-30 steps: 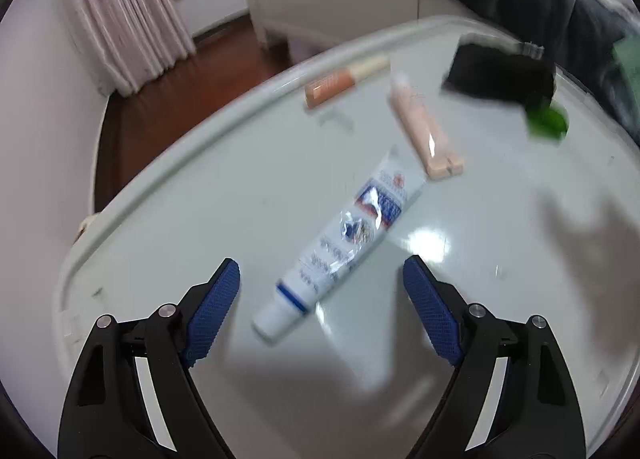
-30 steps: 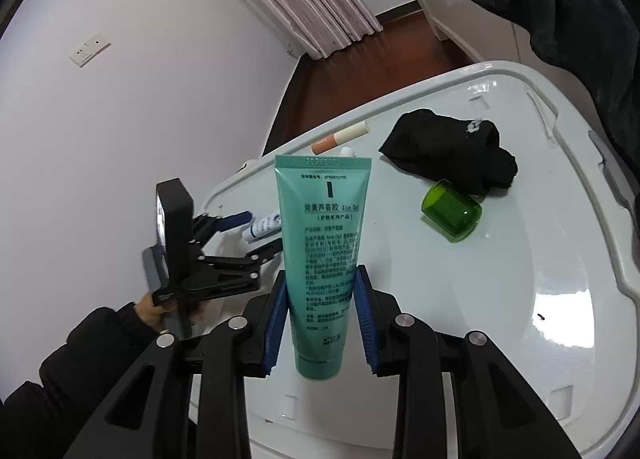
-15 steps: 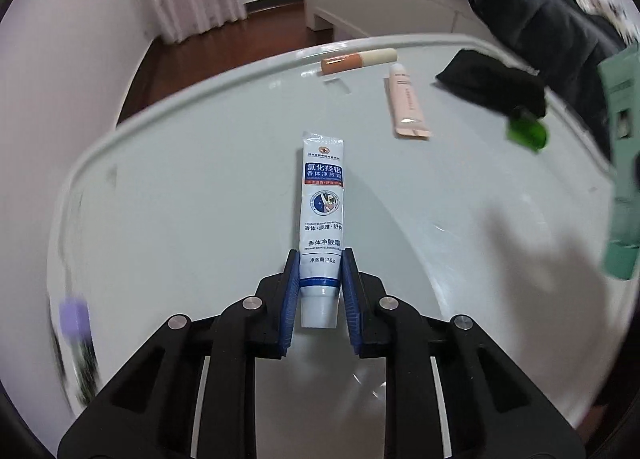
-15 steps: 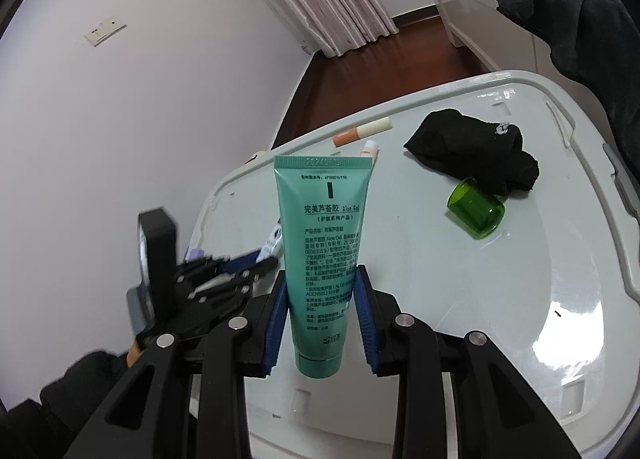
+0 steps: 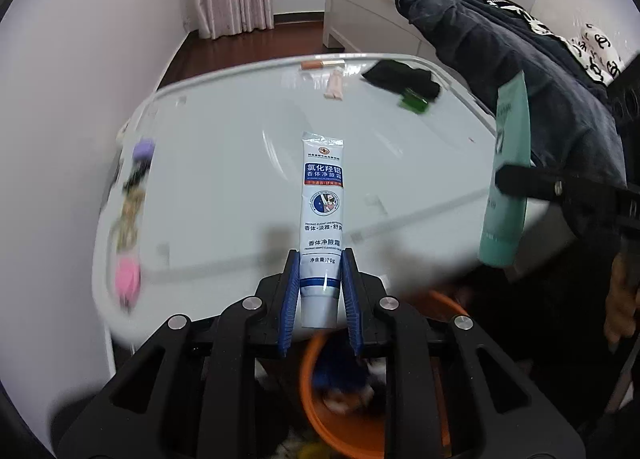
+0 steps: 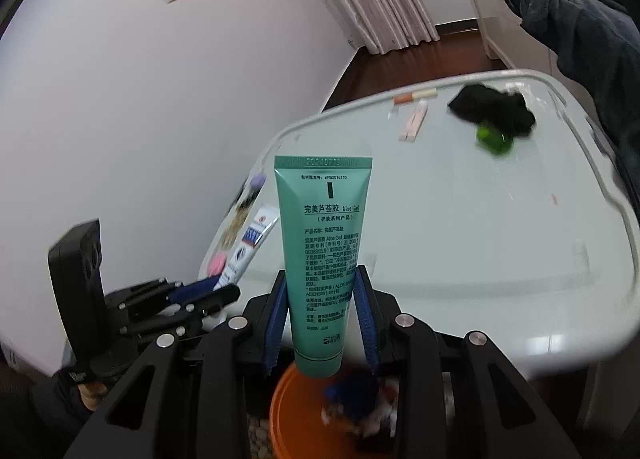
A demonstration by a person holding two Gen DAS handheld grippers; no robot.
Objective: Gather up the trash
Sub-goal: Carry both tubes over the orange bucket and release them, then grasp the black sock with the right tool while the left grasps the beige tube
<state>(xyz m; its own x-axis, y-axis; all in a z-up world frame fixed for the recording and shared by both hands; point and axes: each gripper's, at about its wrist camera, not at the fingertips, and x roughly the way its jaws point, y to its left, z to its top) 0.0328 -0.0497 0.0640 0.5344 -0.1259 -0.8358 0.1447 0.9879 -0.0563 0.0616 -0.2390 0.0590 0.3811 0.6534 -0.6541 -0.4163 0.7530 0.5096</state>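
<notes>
My left gripper (image 5: 320, 295) is shut on a white and blue tube (image 5: 322, 219), which sticks straight up between the blue pads. My right gripper (image 6: 322, 315) is shut on a green aloe gel tube (image 6: 324, 255), also upright. Both tubes hang past the near edge of the white table (image 5: 224, 187), above an orange bin (image 5: 320, 411) (image 6: 292, 419) with scraps in it. The green tube (image 5: 506, 179) shows at the right of the left wrist view. The white tube (image 6: 250, 247) and left gripper (image 6: 216, 291) show at the left of the right wrist view.
On the table's far side lie a black cloth (image 5: 400, 77), a green cap (image 5: 414, 99), a pinkish tube (image 5: 334, 85) and an orange and white stick (image 5: 322, 64). Small blurred items (image 5: 130, 219) line the left edge. A dark jacket (image 5: 520, 71) hangs at right.
The left gripper closed on the white tube, lifted it off the table and pulled back over the orange bin. The right gripper, still holding the green tube, also drew back over the bin.
</notes>
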